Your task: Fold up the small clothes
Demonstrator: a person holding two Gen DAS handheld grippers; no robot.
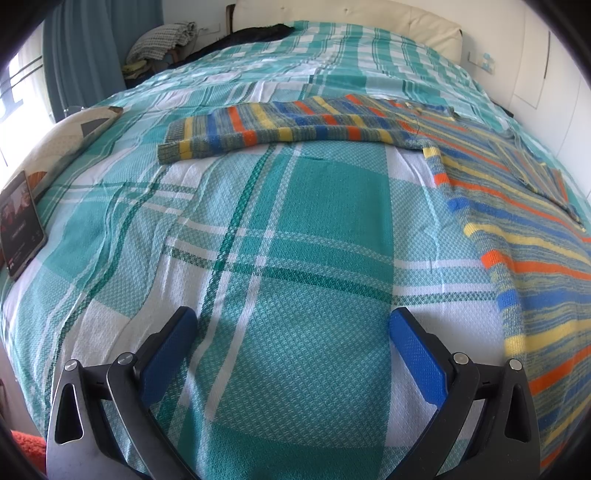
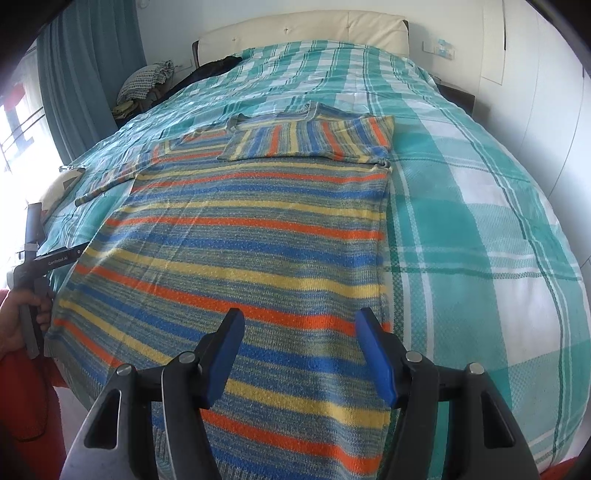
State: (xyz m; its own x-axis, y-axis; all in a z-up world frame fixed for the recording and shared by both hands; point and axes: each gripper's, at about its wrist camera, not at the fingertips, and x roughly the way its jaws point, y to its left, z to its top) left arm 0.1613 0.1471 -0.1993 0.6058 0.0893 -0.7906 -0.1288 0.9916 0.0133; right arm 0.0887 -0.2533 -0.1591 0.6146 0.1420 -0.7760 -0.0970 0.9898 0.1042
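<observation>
Sweater [image 2: 236,236] flat on bed, right gripper [image 2: 299,350] angled down above it, fingers [image 2: 373,354] apart

Bedspread [image 1: 295,229]: teal and white plaid
Headboard [image 2: 303,29]: cream, padded
Curtain [image 1: 81,55]: teal
Tablet [image 1: 20,225]: at the bed's edge

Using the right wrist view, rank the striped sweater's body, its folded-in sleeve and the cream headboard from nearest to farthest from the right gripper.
1. Striped sweater's body: directly under and ahead of the right gripper, whose jaws stand open.
2. Folded-in sleeve: lying across the sweater's top, farther up the bed.
3. Cream headboard: at the far end.
</observation>
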